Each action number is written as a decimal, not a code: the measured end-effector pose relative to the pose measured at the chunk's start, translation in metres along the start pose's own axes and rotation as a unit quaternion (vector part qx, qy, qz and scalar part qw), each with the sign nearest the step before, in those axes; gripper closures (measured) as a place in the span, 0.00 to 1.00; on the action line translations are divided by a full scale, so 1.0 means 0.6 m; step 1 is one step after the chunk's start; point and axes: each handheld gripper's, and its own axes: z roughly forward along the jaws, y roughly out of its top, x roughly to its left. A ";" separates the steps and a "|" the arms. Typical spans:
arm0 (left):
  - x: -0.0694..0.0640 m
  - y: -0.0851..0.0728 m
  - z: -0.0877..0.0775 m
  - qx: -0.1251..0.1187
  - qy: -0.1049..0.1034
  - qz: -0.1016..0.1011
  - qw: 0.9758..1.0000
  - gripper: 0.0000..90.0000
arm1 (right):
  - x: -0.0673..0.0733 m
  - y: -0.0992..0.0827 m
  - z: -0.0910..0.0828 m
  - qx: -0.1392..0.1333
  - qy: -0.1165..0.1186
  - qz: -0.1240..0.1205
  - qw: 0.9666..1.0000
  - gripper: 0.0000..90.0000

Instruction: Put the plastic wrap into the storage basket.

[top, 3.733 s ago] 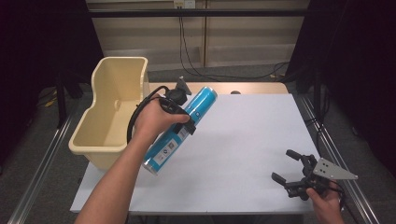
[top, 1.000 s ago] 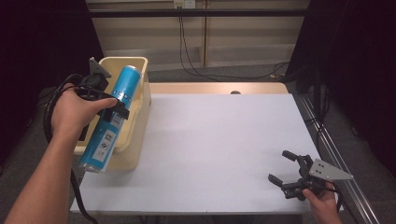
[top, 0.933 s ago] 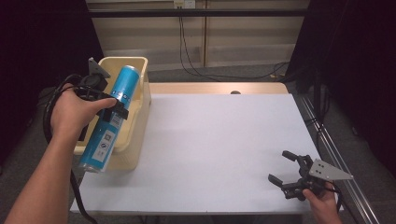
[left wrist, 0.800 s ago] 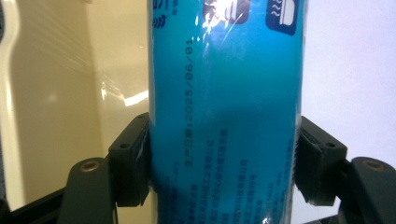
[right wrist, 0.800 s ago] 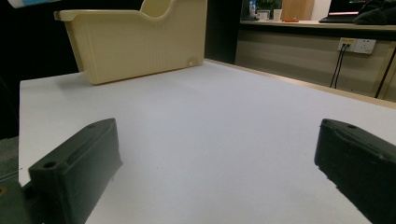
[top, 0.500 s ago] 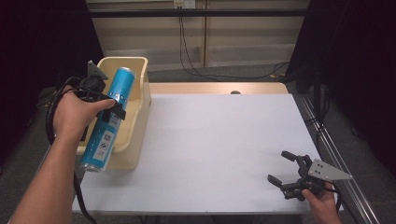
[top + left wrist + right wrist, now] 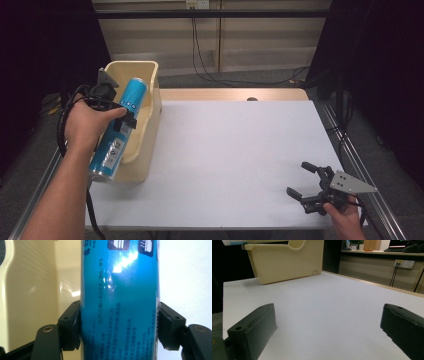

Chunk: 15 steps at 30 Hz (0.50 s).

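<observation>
A tall blue can (image 7: 119,131) with white print hangs tilted above the cream plastic bin (image 7: 151,86), its lower end out past the bin's near left corner. My left gripper (image 7: 123,122) is shut on the can's middle. In the left gripper view both black pads (image 7: 71,327) press on the sides of the can (image 7: 120,290), with the bin's inner wall (image 7: 37,290) behind it. My right gripper (image 7: 300,179) rests open near the table's front right corner with nothing between its fingers; in its own view the right gripper (image 7: 329,332) faces the bin (image 7: 287,262) across the white tabletop.
The white table (image 7: 235,150) has a wooden strip along its back edge. The bin stands at the table's far left. Metal rails run along both sides of the table, and cables hang down the wall behind it.
Since the earliest frame my left hand has carried the can from above the table's left middle to the left, over the bin. Within the last second it barely shifted. The right gripper stayed put.
</observation>
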 end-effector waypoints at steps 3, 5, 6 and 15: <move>0.000 0.000 0.001 0.000 0.002 -0.006 1.000 0.35 | 0.000 0.000 0.001 0.000 0.000 0.000 1.000 0.00; 0.002 0.001 0.002 -0.003 0.004 -0.011 1.000 0.35 | 0.000 0.000 0.001 0.000 0.000 0.000 1.000 0.00; 0.006 0.000 0.004 -0.005 0.008 -0.015 1.000 0.35 | 0.000 0.000 0.000 0.000 0.000 -0.001 1.000 0.00; 0.020 -0.005 0.022 0.004 0.008 -0.031 0.999 0.35 | 0.000 0.000 0.000 0.000 0.000 -0.001 1.000 0.00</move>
